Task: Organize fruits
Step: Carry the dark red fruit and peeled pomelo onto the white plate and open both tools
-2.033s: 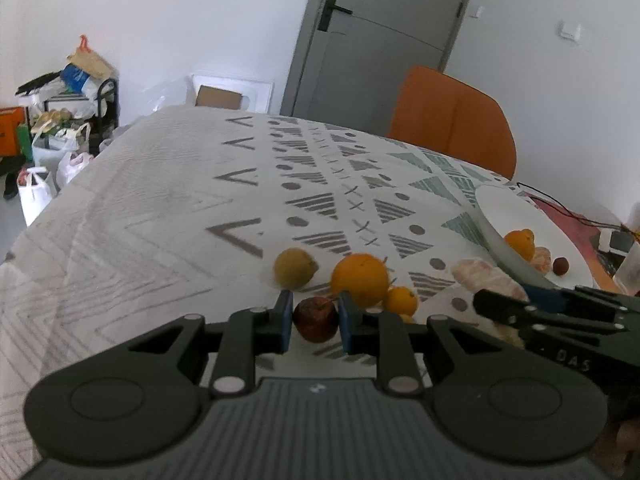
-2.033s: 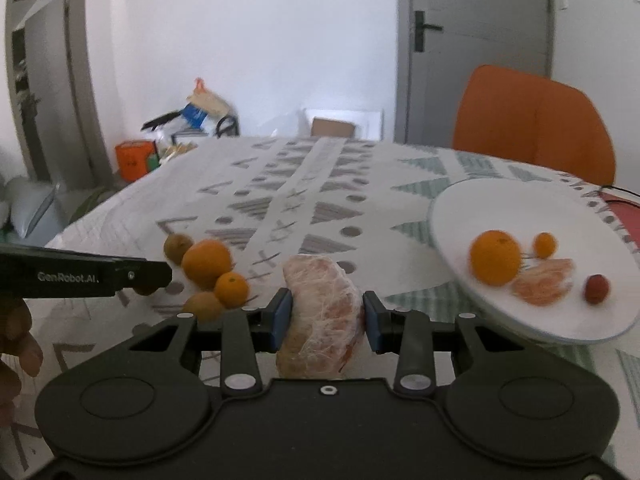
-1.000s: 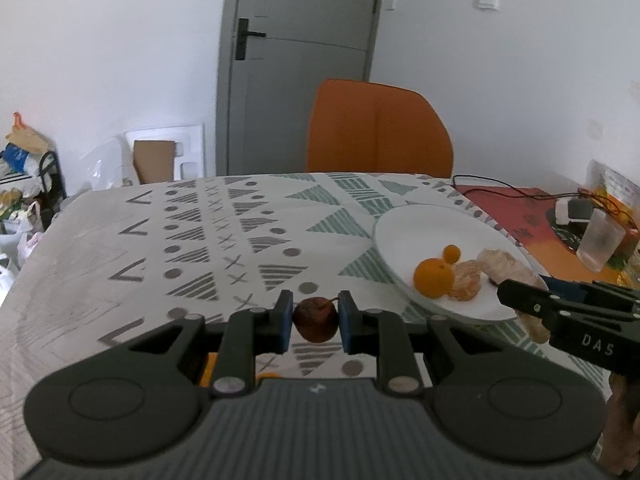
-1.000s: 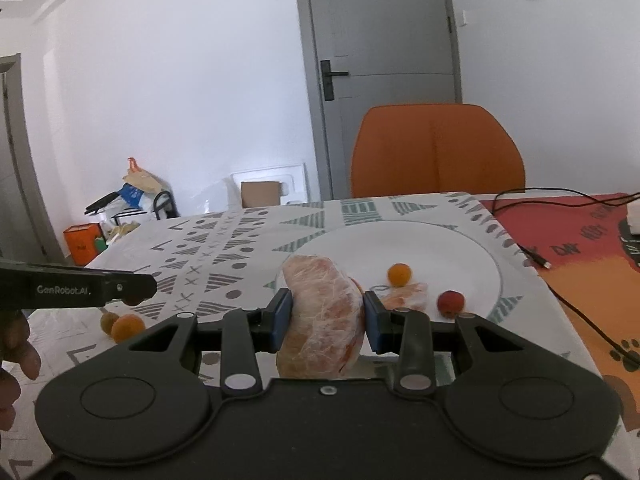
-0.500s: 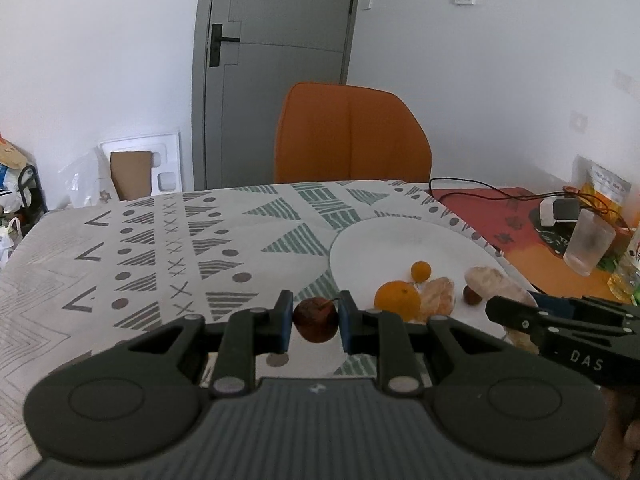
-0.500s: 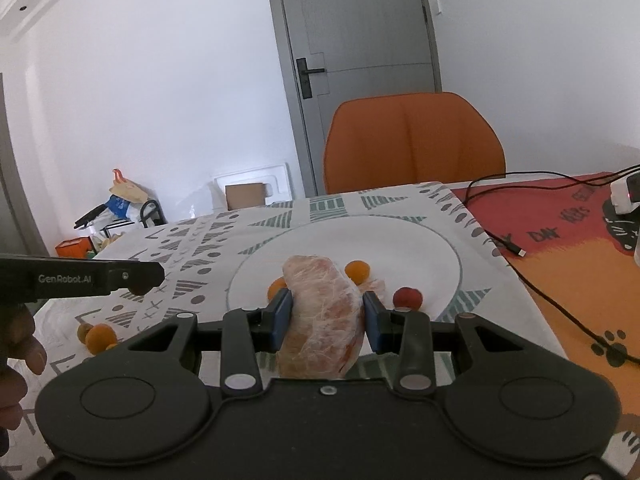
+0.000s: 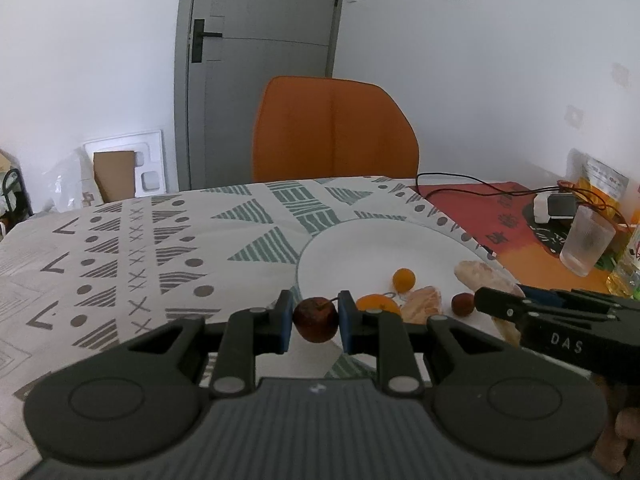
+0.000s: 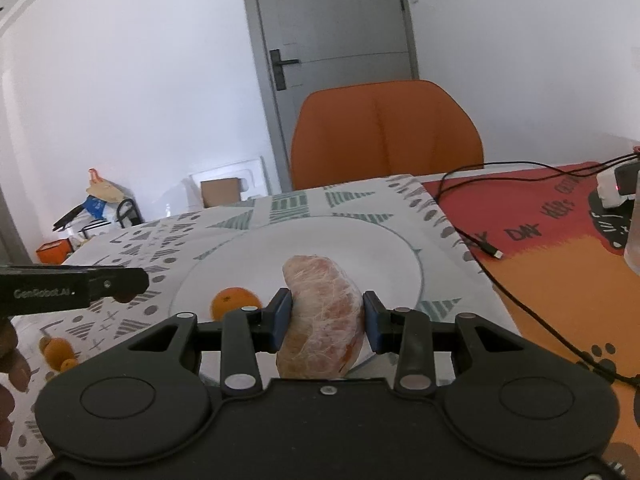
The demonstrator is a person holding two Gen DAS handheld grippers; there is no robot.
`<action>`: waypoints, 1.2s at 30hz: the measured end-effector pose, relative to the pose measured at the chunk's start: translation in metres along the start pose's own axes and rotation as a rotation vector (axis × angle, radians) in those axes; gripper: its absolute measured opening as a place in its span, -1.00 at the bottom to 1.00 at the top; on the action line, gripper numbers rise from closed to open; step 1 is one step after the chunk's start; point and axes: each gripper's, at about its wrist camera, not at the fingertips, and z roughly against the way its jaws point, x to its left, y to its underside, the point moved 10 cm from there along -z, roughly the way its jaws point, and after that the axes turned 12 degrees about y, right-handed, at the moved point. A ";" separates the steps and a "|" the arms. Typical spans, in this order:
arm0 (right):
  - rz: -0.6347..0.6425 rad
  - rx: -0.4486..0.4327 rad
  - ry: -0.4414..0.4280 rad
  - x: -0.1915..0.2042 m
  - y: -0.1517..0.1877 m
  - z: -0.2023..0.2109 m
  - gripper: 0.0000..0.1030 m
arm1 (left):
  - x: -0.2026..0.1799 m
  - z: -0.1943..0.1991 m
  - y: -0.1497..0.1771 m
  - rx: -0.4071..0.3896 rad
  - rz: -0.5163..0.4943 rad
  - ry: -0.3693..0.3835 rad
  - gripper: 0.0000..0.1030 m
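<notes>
Far left in my right wrist view, a few small orange citrus fruits (image 8: 56, 353) lie on the patterned grey-and-teal tablecloth surface (image 7: 160, 248), well apart from the plate; to my eye they are what is left to collect. My left gripper (image 7: 315, 321) is clamped on a small dark red wrinkled fruit with a stem (image 7: 315, 319), hovering over the plate's rim at about 8 o'clock. The large round white plate (image 7: 360, 244) already carries a medium orange (image 7: 376, 304), a tiny orange kumquat-like fruit (image 7: 403, 279) at 1 o'clock from it, a peeled citrus segment cluster (image 7: 424, 308) and a small red berry-like fruit (image 7: 463, 303). My right gripper (image 8: 325, 319) is closed on a big peeled pomelo-like wedge with white pith (image 8: 322, 314), held above the plate's near half. I judge the job past halfway: two drops are pending, then the stragglers.
</notes>
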 end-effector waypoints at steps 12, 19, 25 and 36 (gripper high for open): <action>0.027 -0.005 0.027 -0.007 -0.018 -0.028 -0.28 | 0.003 -0.030 -0.009 0.002 0.014 0.018 -0.57; 0.029 -0.013 0.055 -0.012 -0.012 -0.019 -0.13 | -0.003 -0.046 -0.015 0.008 0.000 0.041 -0.57; 0.012 -0.012 0.059 -0.014 0.000 0.000 -0.02 | -0.008 -0.057 -0.019 0.017 -0.012 0.051 -0.57; 0.001 -0.008 0.047 -0.009 0.005 0.014 0.20 | -0.001 -0.031 -0.023 -0.017 -0.008 0.017 -0.13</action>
